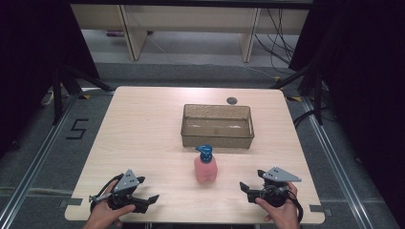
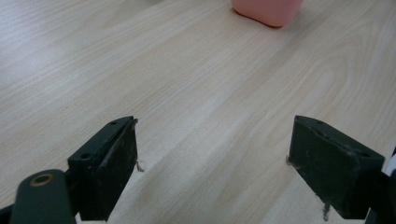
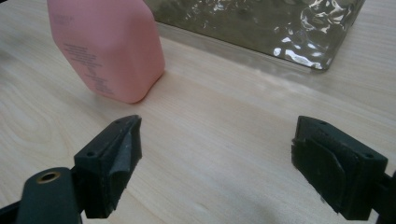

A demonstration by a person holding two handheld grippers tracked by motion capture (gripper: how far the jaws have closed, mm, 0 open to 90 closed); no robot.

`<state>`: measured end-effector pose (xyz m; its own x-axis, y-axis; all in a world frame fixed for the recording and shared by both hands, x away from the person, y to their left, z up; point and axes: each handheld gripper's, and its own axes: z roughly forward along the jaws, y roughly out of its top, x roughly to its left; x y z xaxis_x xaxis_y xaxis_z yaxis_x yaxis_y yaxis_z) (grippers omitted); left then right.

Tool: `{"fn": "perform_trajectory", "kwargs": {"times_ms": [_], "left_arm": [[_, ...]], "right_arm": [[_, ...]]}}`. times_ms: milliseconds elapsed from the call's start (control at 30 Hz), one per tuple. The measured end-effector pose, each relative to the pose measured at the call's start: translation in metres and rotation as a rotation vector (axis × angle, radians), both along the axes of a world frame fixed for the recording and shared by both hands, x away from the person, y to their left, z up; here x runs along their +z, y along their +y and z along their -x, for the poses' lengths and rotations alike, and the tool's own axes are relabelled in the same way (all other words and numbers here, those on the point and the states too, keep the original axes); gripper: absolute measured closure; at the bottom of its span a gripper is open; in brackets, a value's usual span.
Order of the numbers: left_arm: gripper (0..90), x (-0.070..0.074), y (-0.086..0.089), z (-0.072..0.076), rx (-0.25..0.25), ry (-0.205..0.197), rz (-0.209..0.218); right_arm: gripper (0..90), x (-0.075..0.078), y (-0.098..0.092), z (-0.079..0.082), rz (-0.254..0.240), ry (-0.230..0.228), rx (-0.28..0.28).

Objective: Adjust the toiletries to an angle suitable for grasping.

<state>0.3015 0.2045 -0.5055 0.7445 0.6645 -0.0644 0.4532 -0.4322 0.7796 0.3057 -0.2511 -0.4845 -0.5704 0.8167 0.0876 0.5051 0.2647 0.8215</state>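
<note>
A pink pump bottle point(image 1: 206, 168) with a blue pump head stands upright near the table's front middle. Just behind it sits a clear plastic bin point(image 1: 217, 125), nothing visible inside. My left gripper point(image 1: 154, 198) rests open at the front left, pointing toward the bottle; its own view shows the bottle's base point(image 2: 268, 11) far ahead. At the front right, my right gripper point(image 1: 244, 187) is open too, with the bottle point(image 3: 108, 49) ahead to the left of its jaws and the bin's wall point(image 3: 261, 28) beyond.
The wooden table point(image 1: 143, 129) has a small dark round grommet point(image 1: 231, 100) behind the bin. Black curtains and stands flank the table, and cables lie on the floor beyond its far edge.
</note>
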Motion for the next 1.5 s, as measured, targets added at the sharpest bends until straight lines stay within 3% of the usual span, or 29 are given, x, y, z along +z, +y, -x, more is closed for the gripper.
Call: {"fn": "perform_trajectory", "kwargs": {"times_ms": [167, 200, 333, 367, 533, 567, 600, 633, 667, 733, 800, 867, 900, 967, 1000, 1033, 1067, 1100, 1167, 1200, 1300, 1500], "left_arm": [[14.9, -0.001, -0.001, 0.000, 0.013, 0.001, 0.022], [14.9, 0.000, 0.000, 0.000, 0.000, 0.001, 0.001], [14.9, 0.000, 0.000, 0.000, 0.000, 0.002, 0.003], [14.9, 0.000, 0.000, 0.000, 0.000, 0.003, 0.003], [14.9, -0.001, -0.001, 0.000, 0.006, 0.011, 0.020], [14.9, -0.001, -0.001, 0.000, 0.008, 0.010, 0.022], [14.9, -0.001, -0.001, 0.000, 0.008, 0.010, 0.022], [14.9, -0.002, -0.002, 0.000, 0.014, 0.002, 0.027], [14.9, -0.001, -0.001, 0.000, 0.010, 0.012, 0.027], [14.9, -0.002, -0.002, 0.000, 0.014, 0.002, 0.028], [14.9, -0.001, 0.000, 0.000, 0.000, 0.006, 0.002], [14.9, -0.001, -0.001, 0.000, 0.002, 0.012, 0.015], [14.9, -0.001, -0.001, 0.000, 0.002, 0.012, 0.015], [14.9, -0.002, -0.001, 0.000, 0.008, 0.009, 0.017], [14.9, -0.002, -0.001, 0.000, 0.008, 0.009, 0.016], [14.9, -0.002, -0.001, 0.000, 0.008, 0.009, 0.016], [14.9, -0.002, -0.001, 0.000, 0.008, 0.008, 0.014], [14.9, -0.002, -0.001, 0.000, 0.009, 0.008, 0.015], [14.9, -0.002, -0.001, 0.000, 0.009, 0.009, 0.016], [14.9, -0.002, -0.001, 0.000, 0.009, 0.010, 0.016], [14.9, -0.002, -0.001, 0.000, 0.008, 0.010, 0.015], [14.9, -0.002, 0.000, -0.001, 0.006, 0.007, -0.004]], "right_arm": [[17.2, 0.001, -0.001, 0.000, -0.020, -0.003, -0.012], [17.3, 0.001, -0.001, 0.000, -0.030, -0.007, -0.012], [17.6, 0.002, 0.000, 0.000, -0.076, 0.008, -0.014], [17.8, 0.002, 0.000, -0.001, -0.070, -0.015, -0.014], [19.6, 0.004, 0.002, 0.000, -0.075, -0.024, -0.002], [19.8, 0.004, 0.007, 0.001, -0.101, -0.008, -0.003], [19.8, 0.004, 0.007, 0.001, -0.101, -0.008, -0.003], [19.9, 0.004, 0.005, -0.001, -0.078, -0.038, 0.017], [20.1, 0.005, 0.008, 0.001, -0.109, -0.025, 0.011], [20.2, 0.005, 0.008, 0.000, -0.104, -0.029, 0.018], [20.7, 0.007, 0.010, 0.001, -0.103, -0.041, 0.017], [20.9, 0.008, 0.011, -0.001, -0.103, -0.059, 0.037], [21.0, 0.010, 0.013, 0.001, -0.120, -0.019, 0.024], [21.3, 0.010, 0.015, -0.002, -0.118, -0.067, 0.044], [21.5, 0.011, 0.017, 0.000, -0.129, -0.042, 0.025], [21.6, 0.011, 0.016, -0.003, -0.100, -0.090, 0.050], [21.6, 0.013, 0.018, -0.001, -0.122, -0.059, 0.042], [21.6, 0.012, 0.018, -0.003, -0.107, -0.097, 0.051], [21.6, 0.015, 0.020, -0.002, -0.122, -0.082, 0.050], [21.6, 0.017, 0.020, -0.003, -0.102, -0.098, 0.058], [21.6, 0.019, 0.023, -0.004, -0.103, -0.105, 0.069], [21.1, 0.026, 0.031, -0.003, -0.135, -0.087, 0.090]]}}
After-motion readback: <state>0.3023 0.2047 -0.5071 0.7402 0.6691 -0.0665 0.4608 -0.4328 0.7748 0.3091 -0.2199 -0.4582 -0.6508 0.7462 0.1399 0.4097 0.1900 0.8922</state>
